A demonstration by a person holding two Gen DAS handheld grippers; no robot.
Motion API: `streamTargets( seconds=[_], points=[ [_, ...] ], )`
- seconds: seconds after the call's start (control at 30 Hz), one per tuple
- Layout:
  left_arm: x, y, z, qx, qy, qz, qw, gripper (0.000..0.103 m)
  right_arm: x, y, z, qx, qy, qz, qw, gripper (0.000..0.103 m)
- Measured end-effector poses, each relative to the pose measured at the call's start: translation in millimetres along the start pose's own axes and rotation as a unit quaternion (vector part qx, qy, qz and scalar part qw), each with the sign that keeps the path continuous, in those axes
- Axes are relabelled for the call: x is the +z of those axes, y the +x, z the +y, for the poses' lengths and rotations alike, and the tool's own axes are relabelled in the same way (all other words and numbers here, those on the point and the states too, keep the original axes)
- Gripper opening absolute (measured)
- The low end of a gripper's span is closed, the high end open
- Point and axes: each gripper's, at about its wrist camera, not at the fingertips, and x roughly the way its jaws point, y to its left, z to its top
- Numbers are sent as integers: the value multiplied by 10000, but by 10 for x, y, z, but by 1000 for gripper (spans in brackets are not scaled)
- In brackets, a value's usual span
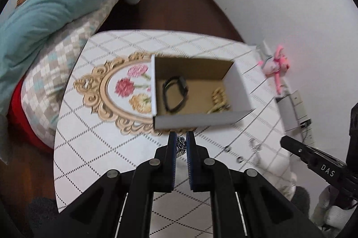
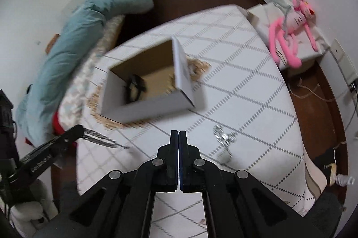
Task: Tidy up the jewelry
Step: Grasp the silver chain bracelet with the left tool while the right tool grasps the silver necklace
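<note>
Chain held in our left gripper [image 1: 181,144], a silver metal links chain [image 1: 181,146] pinched between narrow fingers, hung just short of the open white cardboard box [image 1: 197,121], where a black wristband [image 1: 175,93] and gold chain bracelet [image 1: 218,100] already lay (so this piece likely belonged there too). Our right gripper [image 2: 179,137] was pressed closed and empty near the loose silver pieces [image 2: 224,137] on the quilted white tablecloth [image 2: 246,85].

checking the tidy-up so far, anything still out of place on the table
Yes. A silver jewelry piece and small rings still lie loose on the tablecloth, outside the box. The left gripper holds a chain, not yet boxed.
</note>
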Motion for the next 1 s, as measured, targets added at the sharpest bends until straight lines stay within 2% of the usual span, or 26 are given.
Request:
streamTargets(
  seconds=[0.17, 0.3, 0.33, 0.37, 0.43, 0.47, 0.63, 0.7, 0.73, 0.77, 0.8, 0.87, 1.0],
  points=[
    [245, -192, -78, -142, 92, -296, 9994, 6, 240, -236, 155, 30, -221, -266, 9994, 0],
    [271, -110, -115, -113, 118, -309, 9994, 6, 333, 69, -64, -318, -16, 239, 9992, 3],
    [256, -67, -119, -106, 113, -274, 9995, 6, 319, 132, -130, -397, 20, 309, 9987, 9],
    [229, -3, -124, -82, 107, -223, 9997, 6, 291, 238, -205, -500, 46, 396, 9980, 24],
    [155, 138, -121, -15, 92, -99, 9999, 6, 227, 430, -329, -716, 39, 565, 9958, 45],
    [113, 205, -118, 8, 67, -28, 10000, 6, 181, 536, -390, -838, 15, 659, 9943, 47],
    [-129, 546, -74, 124, -25, 383, 9992, 6, -41, 892, -539, -1277, -68, 982, 9869, 47],
    [-209, 639, -48, 164, -61, 508, 9986, 6, -92, 911, -493, -1412, -245, 842, 9861, 46],
    [-237, 660, -40, 168, -80, 543, 9984, 6, -114, 929, -457, -1526, -355, 827, 9842, 40],
    [-261, 681, -31, 171, -104, 579, 9981, 6, -139, 933, -427, -1615, -432, 764, 9830, 17],
    [-278, 694, -33, 181, -116, 599, 9980, 6, -159, 937, -402, -1730, -510, 709, 9810, 7],
    [-296, 688, -30, 178, -126, 611, 9979, 6, -165, 916, -422, -1622, -391, 648, 9838, 4],
    [-284, 586, -50, 108, -126, 541, 9984, 6, -146, 800, -548, -1086, 156, 620, 9920, 4]
  ],
)
